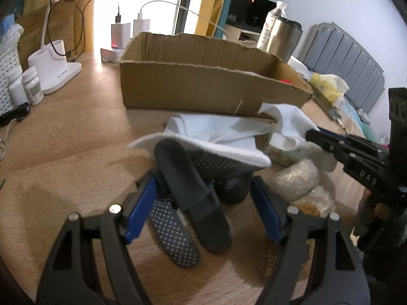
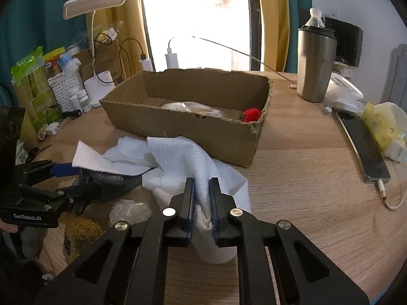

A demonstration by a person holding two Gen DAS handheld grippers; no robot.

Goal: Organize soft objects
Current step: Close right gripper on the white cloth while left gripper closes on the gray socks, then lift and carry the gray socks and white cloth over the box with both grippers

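Right gripper [image 2: 202, 190] pinches the white cloth [image 2: 183, 157]; left gripper [image 1: 203, 198] gapes over the dark gloves [image 1: 193, 203].
Cloth bunches between the closed right jaws, on the table [image 2: 305, 178]. Gloves lie between the left's wide, empty jaws, partly under the cloth. Beyond stands the box [image 2: 203, 132], with a red thing [image 2: 251, 115] inside.

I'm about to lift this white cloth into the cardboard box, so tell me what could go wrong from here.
1. The white cloth drapes over the dark grip socks; lifting with the right claw, which is shut on a fold, may drag them along.
2. The open left claw straddles those socks under the cloth's edge and could snag it.
3. The trailing cloth may catch the cardboard box front wall and shove it.
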